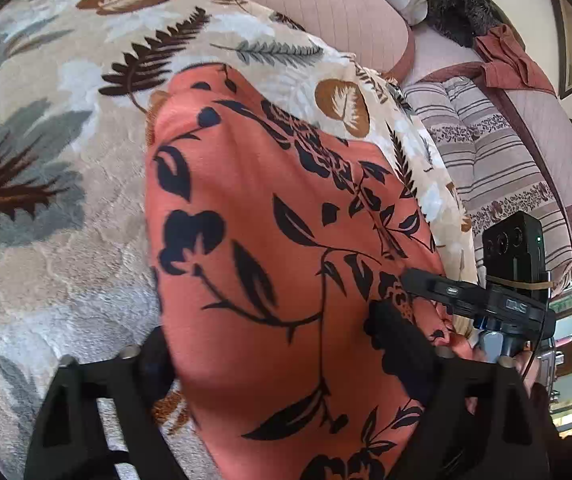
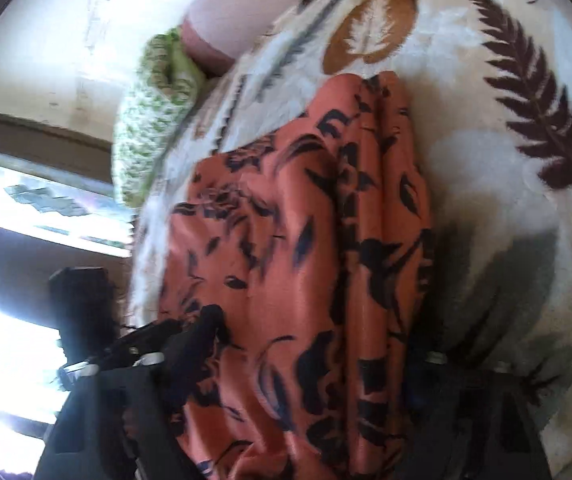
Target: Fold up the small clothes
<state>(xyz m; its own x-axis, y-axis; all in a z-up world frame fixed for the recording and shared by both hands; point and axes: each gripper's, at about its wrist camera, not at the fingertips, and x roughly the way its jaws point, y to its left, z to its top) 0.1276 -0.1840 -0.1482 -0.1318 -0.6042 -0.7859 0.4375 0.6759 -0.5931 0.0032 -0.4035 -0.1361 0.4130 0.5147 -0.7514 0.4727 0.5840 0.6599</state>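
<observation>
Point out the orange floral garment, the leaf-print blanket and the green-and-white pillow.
orange floral garment (image 1: 286,240), left wrist view, middle of the cloth.
leaf-print blanket (image 1: 66,160), left wrist view, bare area beside the garment.
green-and-white pillow (image 2: 154,120), right wrist view, its patterned face.

The garment (image 1: 286,240) is a small piece of coral-orange cloth printed with dark navy leaves, stems and flowers. In the left wrist view it drapes smoothly, broad and nearly unwrinkled, narrowing to a rounded far end. In the right wrist view the same garment (image 2: 305,260) shows long lengthwise folds and bunched pleats along one side, its far edge gathered into soft rounded humps. Its lower portion runs out of frame.
</observation>
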